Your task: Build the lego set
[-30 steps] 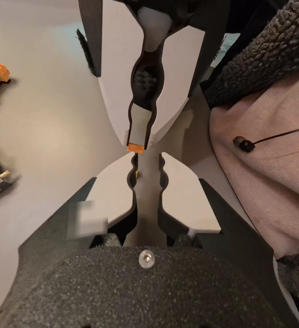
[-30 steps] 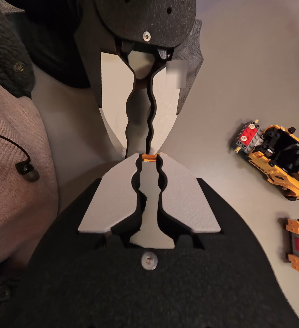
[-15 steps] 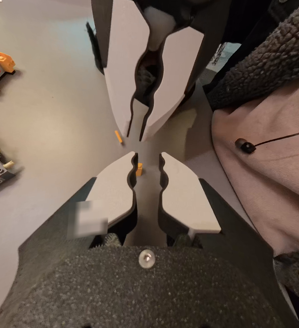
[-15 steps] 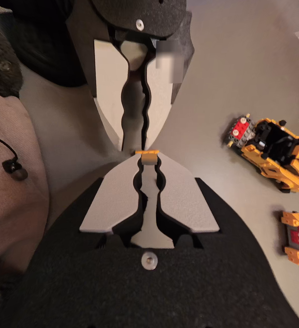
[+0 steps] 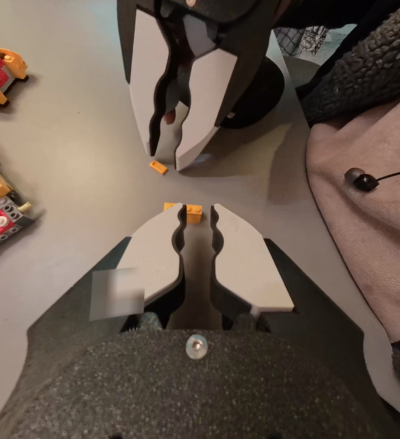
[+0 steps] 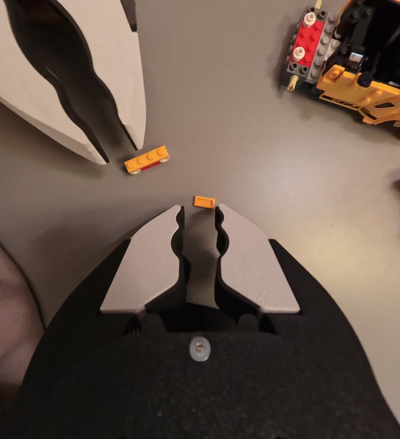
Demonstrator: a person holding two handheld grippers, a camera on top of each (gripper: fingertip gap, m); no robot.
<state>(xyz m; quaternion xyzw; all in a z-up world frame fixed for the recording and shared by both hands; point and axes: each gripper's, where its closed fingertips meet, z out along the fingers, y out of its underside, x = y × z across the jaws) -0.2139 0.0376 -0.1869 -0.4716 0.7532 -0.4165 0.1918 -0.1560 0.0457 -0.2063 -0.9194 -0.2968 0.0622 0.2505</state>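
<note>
We're at a plain grey table [image 6: 218, 83], probably a hobby desk or lab bench: half-built yellow toy vehicle [image 6: 360, 78] upper right, loose orange pieces [image 6: 146, 159] mid-frame, someone's fleece sleeve [image 5: 360, 71] upper right.

Table [image 5: 80, 152]: grey, matte surface.
Garment [image 5: 370, 237]: pinkish fabric, 3 o'clock.
Cord toggle [image 5: 363, 181]: black, on garment.
Fleece sleeve [image 5: 365, 69]: dark, 2 o'clock.
</note>
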